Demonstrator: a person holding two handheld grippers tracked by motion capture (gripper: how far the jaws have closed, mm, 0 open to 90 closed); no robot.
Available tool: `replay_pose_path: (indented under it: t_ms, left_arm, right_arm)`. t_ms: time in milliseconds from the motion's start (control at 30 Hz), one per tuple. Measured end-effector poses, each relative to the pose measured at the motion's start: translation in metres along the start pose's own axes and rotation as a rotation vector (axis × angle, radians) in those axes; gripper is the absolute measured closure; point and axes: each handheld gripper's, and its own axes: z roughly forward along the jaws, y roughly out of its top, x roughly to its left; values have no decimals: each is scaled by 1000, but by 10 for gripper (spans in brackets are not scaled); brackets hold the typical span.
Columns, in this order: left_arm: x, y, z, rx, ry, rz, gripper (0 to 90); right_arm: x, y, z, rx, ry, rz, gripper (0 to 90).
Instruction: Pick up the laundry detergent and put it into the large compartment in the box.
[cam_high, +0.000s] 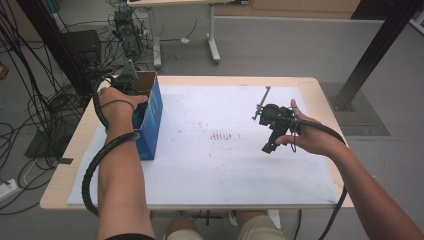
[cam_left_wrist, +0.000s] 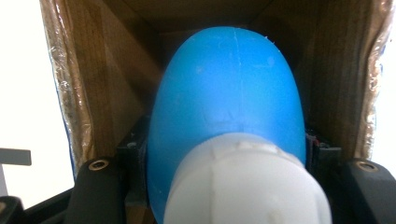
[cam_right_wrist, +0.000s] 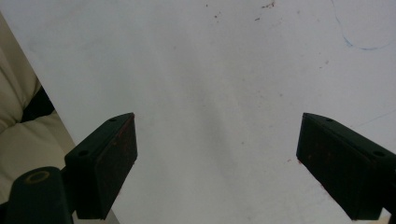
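L tool (cam_high: 131, 80) is inside the open top of the blue-sided cardboard box (cam_high: 152, 120), jaws pinching a blue bottle (cam_left_wrist: 229, 93) w/ a white cap (cam_left_wrist: 247, 182). The bottle's body points ahead of the tool, deep into the box; the cap sits nearest the tool, betw. the jaws. Brown box walls stand close on both sides of the tool.

R tool (cam_high: 272, 131) hangs over the white table (cam_high: 225, 165), well apart from the box, jaws spread wide w/ nothing betw. them, just bare sheet ahead of it.

Progress, as I judge it: bottle is gripped and already w/in the box, so the carry looks done. Left: either set it down and let go, or lift it clear; can't tell which way it's going. Whether the bottle's base touches the box floor isn't visible.
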Motion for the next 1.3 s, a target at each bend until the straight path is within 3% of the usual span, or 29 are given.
replay_pose_path:
  t_ms: [1033, 1300]
  left_arm:
    - [-2, 0, -3, 0, 8, 8, 343]
    - [-5, -1, -15, -9, 24, 16, 313]
  right_arm:
    - [1, 1, 0, -4, -1, -3, 126]
    - [1, 1, 0, -8, -1, -5, 126]
